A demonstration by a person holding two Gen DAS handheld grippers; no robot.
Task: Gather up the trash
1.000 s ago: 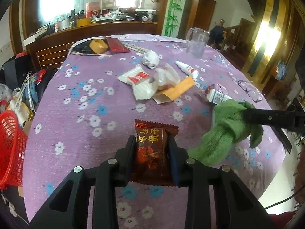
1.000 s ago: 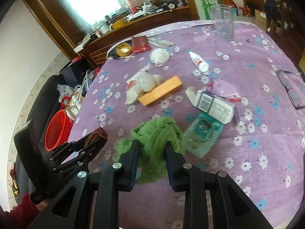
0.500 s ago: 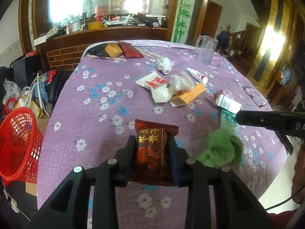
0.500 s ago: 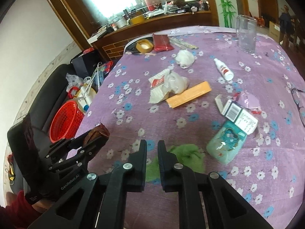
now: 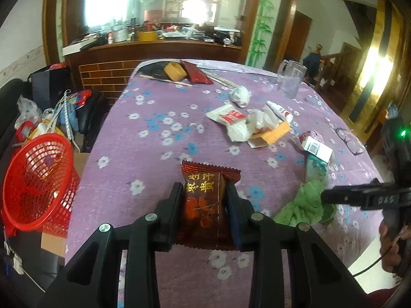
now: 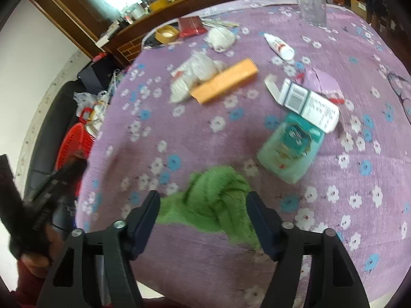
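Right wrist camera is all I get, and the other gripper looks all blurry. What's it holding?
Observer: The left gripper is shut on a brown snack wrapper with gold writing.
Operator: Where does that go?
Observer: Probably the red basket. It stands off the table's left side, on what looks like a cardboard box.
Operator: What's the dark thing at my right edge?
Observer: Black-framed glasses, lying just beyond the white carton.
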